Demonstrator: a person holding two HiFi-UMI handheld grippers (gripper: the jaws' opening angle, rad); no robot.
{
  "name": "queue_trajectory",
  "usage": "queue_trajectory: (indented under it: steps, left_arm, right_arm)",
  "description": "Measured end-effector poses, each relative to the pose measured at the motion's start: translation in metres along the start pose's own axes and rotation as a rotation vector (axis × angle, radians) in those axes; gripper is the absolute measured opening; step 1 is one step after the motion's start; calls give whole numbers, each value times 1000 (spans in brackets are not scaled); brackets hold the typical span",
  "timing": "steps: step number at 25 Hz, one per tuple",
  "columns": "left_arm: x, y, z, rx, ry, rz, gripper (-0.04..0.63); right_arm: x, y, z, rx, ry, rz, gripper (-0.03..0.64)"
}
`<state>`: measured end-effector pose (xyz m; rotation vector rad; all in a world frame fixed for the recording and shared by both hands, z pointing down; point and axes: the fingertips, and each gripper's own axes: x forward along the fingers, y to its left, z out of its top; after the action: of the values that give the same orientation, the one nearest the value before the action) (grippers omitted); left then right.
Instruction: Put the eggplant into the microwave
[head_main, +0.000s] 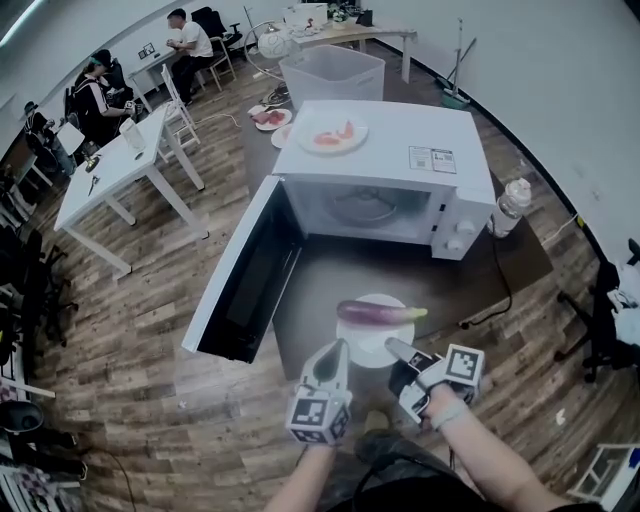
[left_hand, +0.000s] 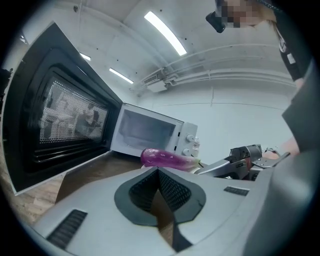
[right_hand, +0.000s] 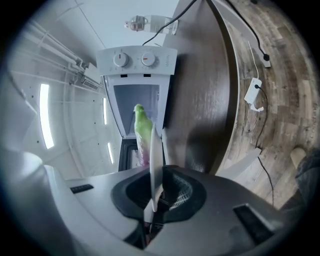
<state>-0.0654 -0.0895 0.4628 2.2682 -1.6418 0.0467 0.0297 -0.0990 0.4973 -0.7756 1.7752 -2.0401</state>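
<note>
A purple eggplant (head_main: 375, 313) with a green stem lies on a white plate (head_main: 365, 345) in front of the open microwave (head_main: 385, 150). The plate hangs above the dark table (head_main: 330, 290). My right gripper (head_main: 395, 347) is shut on the plate's near rim; in the right gripper view the plate (right_hand: 155, 150) stands edge-on between the jaws, with the eggplant (right_hand: 142, 131) beyond it. My left gripper (head_main: 338, 346) is at the plate's left edge, shut with nothing between its jaws. The left gripper view shows the eggplant (left_hand: 167, 158) just ahead and the microwave cavity (left_hand: 147, 131) behind it.
The microwave door (head_main: 245, 270) swings out to the left. A plate of pink food (head_main: 332, 135) sits on top of the microwave. A bottle (head_main: 510, 205) stands to its right and a cable (head_main: 500, 290) runs down the table. A clear bin (head_main: 332, 72), white desks (head_main: 110, 170) and seated people are behind.
</note>
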Motion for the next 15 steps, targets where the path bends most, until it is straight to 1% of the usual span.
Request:
queue_trajectory:
  steps: [3, 7, 12, 15]
  left_arm:
    - [12, 4, 0, 1, -2, 2, -6]
    - [30, 11, 4, -18, -8, 2, -6]
    - [54, 20, 5, 20, -6, -23, -6]
    - [68, 29, 13, -12, -26, -30, -6]
  right_arm:
    - [8, -3, 9, 11, -1, 6, 25]
    - [22, -6, 22, 25, -4, 15, 23]
    - [39, -6, 34, 24, -4, 27, 23]
    - [51, -5, 44, 15, -16, 43, 23]
